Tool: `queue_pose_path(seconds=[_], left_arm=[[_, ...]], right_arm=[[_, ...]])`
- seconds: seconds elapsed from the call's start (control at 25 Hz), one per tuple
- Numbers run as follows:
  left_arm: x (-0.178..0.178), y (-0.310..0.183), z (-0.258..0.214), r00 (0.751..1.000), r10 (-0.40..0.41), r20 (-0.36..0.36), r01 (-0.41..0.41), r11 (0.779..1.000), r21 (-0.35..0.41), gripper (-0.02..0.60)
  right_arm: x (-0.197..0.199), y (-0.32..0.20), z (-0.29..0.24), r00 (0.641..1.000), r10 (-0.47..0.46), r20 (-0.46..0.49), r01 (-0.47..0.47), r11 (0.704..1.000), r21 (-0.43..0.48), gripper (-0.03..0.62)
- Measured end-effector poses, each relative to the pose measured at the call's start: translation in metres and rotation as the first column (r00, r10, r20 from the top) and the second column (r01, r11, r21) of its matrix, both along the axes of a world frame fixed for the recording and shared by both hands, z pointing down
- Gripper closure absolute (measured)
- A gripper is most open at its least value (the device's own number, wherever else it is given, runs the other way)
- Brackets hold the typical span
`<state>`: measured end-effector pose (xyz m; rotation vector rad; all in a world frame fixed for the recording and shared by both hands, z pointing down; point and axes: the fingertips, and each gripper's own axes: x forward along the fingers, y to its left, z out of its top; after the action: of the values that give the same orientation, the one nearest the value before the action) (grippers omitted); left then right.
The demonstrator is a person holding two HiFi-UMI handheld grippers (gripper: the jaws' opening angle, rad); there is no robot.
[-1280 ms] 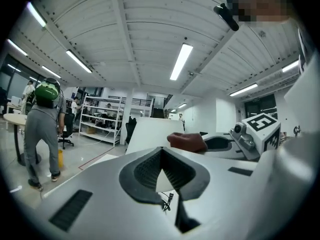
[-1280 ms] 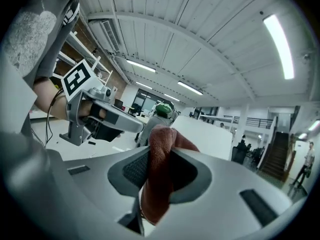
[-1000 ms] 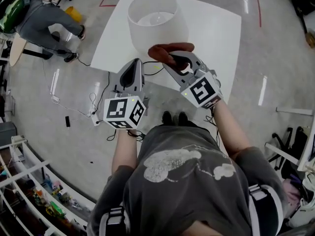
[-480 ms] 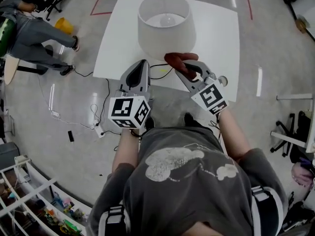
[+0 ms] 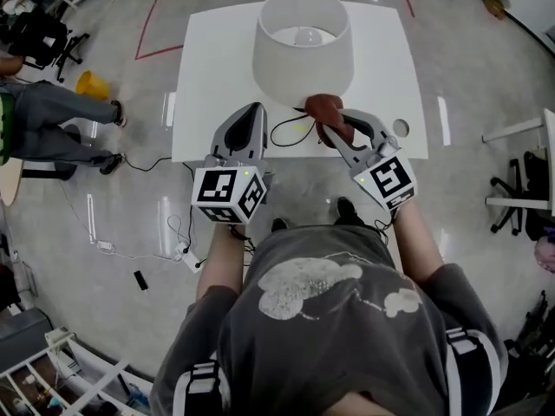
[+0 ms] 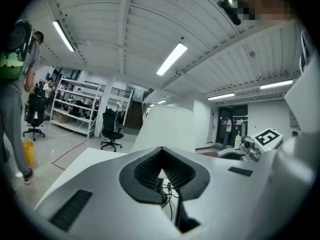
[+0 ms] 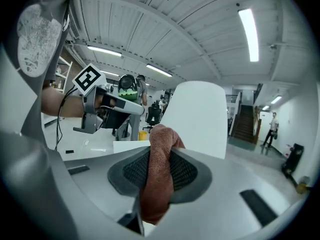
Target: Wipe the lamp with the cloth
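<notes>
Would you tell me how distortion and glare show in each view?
Head view: fisheye bends the room's edges, and light streaks glare on the floor. Left gripper view: dark corners, a mosaic patch top right. Right gripper view: same vignette; the cloth is sharp, the ceiling light blown out.

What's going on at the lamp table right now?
A person holds a gripper in each hand over a white table with a lamp on it. The right gripper is shut on a brown cloth, held by the near lower edge of the lampshade; whether it touches is unclear. The left gripper is shut and empty, beside the lamp's cord at the table's near edge.
</notes>
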<state>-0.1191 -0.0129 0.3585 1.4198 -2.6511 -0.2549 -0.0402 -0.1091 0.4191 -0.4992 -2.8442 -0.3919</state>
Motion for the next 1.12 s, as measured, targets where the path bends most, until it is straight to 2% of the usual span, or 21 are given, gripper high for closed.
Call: queue_pose_path(seconds=[0.32,0.64,0.72,0.88,1.12], left_arm=[[-0.002,0.021,-0.019,0.990,0.132,0.050,-0.133,0.991,0.020,0.574],[0.005,0.040,-0.036,0.978,0.197,0.073,-0.200,0.979,0.044,0.574],[0.005,0.039,-0.036,0.977,0.199,0.071,-0.202,0.978,0.043,0.574],[0.004,0.028,-0.034,0.979,0.195,0.063,-0.197,0.980,0.028,0.574],[-0.009,0.022,-0.031,0.987,0.156,0.045,-0.156,0.988,-0.003,0.574]], right_arm=[[0.003,0.007,-0.067,0.976,0.156,0.150,-0.157,0.988,-0.003,0.503],[-0.010,0.013,-0.147,0.929,0.214,0.304,-0.243,0.968,0.060,0.503],[-0.020,0.013,-0.154,0.928,0.217,0.302,-0.250,0.965,0.075,0.503],[-0.041,0.021,-0.145,0.949,0.181,0.257,-0.217,0.969,0.119,0.503],[-0.057,0.048,-0.106,0.982,0.103,0.155,-0.119,0.988,0.095,0.503]])
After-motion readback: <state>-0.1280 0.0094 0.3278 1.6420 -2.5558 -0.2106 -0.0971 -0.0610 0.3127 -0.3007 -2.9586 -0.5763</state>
